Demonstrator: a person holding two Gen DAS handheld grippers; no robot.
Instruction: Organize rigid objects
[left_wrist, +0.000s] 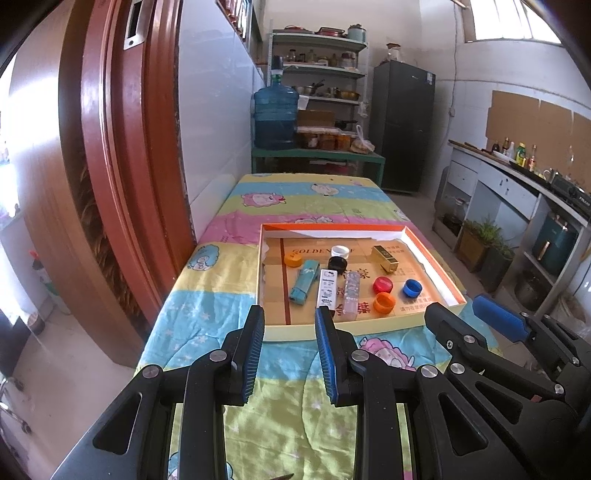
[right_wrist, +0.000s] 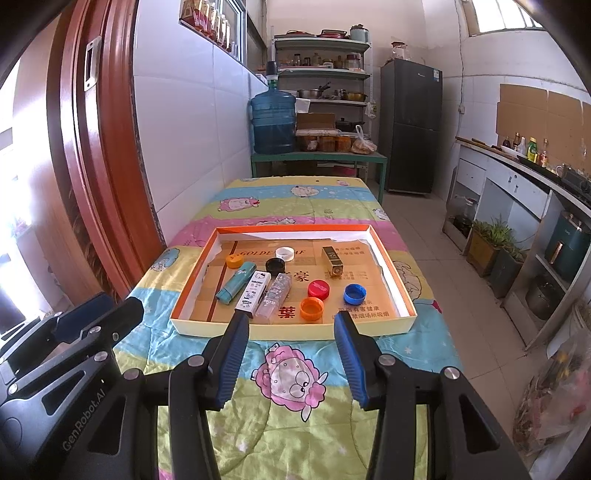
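A shallow orange-rimmed box (left_wrist: 436, 254) (right_wrist: 391, 266) lies on the cartoon-print cloth. It holds three lighters side by side: teal (left_wrist: 304, 282) (right_wrist: 236, 282), white (left_wrist: 327, 290) (right_wrist: 255, 293) and clear (left_wrist: 351, 291) (right_wrist: 275, 295). A gold lighter (left_wrist: 386, 256) (right_wrist: 332, 260) lies farther back. Several bottle caps lie around them: yellow-orange (left_wrist: 294, 258), white (left_wrist: 340, 252), black (left_wrist: 338, 263), red (left_wrist: 383, 285) (right_wrist: 318, 289), orange (left_wrist: 384, 302) (right_wrist: 312, 308), blue (left_wrist: 412, 287) (right_wrist: 355, 293). My left gripper (left_wrist: 290, 314) and right gripper (right_wrist: 291, 317) are open and empty, just short of the box's near wall.
The table (right_wrist: 295, 192) stands against a white tiled wall, with a red door frame (left_wrist: 122, 147) at left. A water jug (right_wrist: 273, 123), shelves and a fridge (right_wrist: 412, 125) stand behind. A counter (right_wrist: 517, 173) and potted plants (right_wrist: 491, 243) line the right side.
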